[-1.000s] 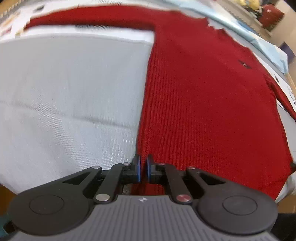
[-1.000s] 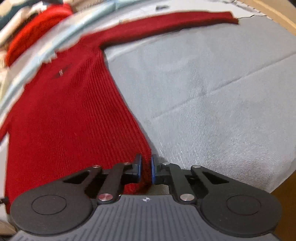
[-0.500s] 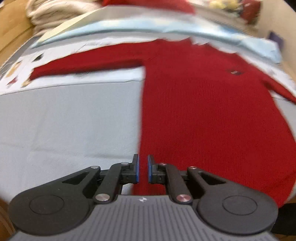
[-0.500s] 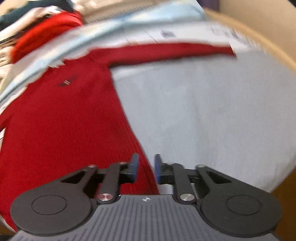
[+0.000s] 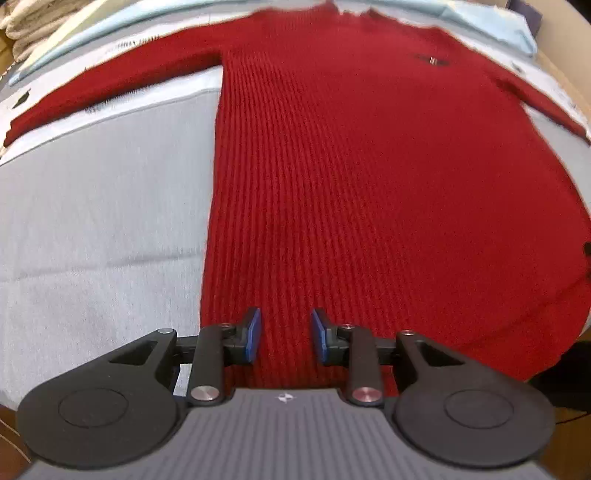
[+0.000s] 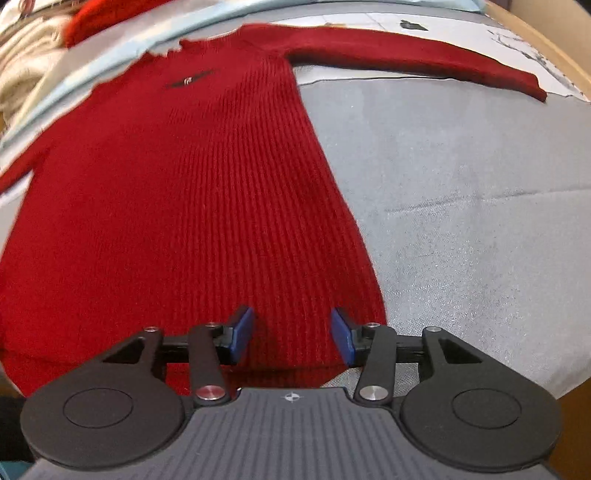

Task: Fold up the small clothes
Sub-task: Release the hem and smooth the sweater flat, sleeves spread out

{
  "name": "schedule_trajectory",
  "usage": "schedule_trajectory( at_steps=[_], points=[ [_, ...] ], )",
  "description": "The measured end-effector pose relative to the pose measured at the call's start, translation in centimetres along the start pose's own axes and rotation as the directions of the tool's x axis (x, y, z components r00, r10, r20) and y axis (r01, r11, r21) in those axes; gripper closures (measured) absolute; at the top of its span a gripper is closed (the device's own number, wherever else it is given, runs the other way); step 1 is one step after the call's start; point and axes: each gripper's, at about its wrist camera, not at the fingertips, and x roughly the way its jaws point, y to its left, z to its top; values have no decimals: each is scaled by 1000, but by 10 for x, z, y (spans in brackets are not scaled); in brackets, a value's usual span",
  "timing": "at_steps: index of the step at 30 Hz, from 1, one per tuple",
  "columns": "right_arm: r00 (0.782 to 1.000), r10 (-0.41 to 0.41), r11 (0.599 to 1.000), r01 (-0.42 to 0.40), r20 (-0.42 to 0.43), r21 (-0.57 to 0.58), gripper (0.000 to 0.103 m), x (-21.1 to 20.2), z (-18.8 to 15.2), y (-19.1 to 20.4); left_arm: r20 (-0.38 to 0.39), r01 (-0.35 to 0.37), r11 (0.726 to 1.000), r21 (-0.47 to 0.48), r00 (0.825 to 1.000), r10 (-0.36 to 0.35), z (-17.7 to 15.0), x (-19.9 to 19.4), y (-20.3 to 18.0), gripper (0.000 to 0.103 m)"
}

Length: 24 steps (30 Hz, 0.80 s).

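Observation:
A red ribbed sweater [image 5: 369, 177] lies flat and face up on the grey cloth-covered table [image 5: 92, 221], sleeves stretched out to both sides. My left gripper [image 5: 285, 334] hovers over the hem near the sweater's left bottom corner, its jaws opening, blue pads apart with only flat knit beneath them. In the right wrist view the same sweater [image 6: 184, 192] fills the left half. My right gripper [image 6: 291, 334] sits over the hem near the right bottom corner, jaws opening too, pads clear of the fabric.
A light blue sheet [image 5: 92, 37] and a pile of folded cream clothes [image 6: 22, 74] lie beyond the sweater's collar. A red garment [image 6: 96, 14] sits behind them. The table's wooden rim [image 6: 554, 48] runs along the right side. Bare grey cloth [image 6: 461, 203] flanks the sweater.
Both grippers went from shut at the sweater's bottom corners to open. Each slid inward along the hem and rolled, so the sweater now looks straighter in both views.

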Motion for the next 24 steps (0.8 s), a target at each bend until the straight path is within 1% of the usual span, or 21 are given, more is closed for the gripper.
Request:
schedule_trajectory(
  at_steps=[4,6,7,8,9,12,14,16,17,20,22,24],
  points=[
    [1000,-20,1000,20,4,-19,53,2,2,9,2,7,1000,-3,1000,-7,4,-1,0,68],
    [1000,-11,1000,12,19,-5,54,-5,0,10,2,10,1000,-9,1000,-10,5,-3,2,67],
    [999,-2,1000,2,40,3,54,-10,0,11,4,9,1000,-14,1000,-9,6,-4,2,67],
    [997,7,1000,-8,75,10,54,-15,-1,13,9,10,1000,-19,1000,-10,4,3,-1,67],
    [993,19,1000,-21,119,12,54,-23,2,17,19,12,1000,-24,1000,-11,4,1,0,67],
    [965,64,998,-61,255,-17,54,-49,10,30,76,21,998,-54,997,-17,12,-10,2,66],
    [947,81,996,-70,311,-46,54,-64,14,38,139,25,996,-87,990,-13,17,-24,6,61],
    [928,101,995,-85,360,-60,54,-81,20,46,218,25,993,-116,976,1,22,-40,7,57],
    [917,111,994,-92,383,-66,54,-84,26,48,261,23,992,-127,965,11,26,-50,7,55],
    [884,115,993,-89,453,-78,54,-112,39,58,380,9,989,-145,924,48,34,-80,7,52],
    [858,121,993,-105,499,-61,54,-133,49,60,436,4,989,-145,898,60,37,-98,6,51],
    [840,124,992,-114,529,-51,53,-144,63,63,468,-25,987,-156,879,96,40,-109,4,50]
  ],
)
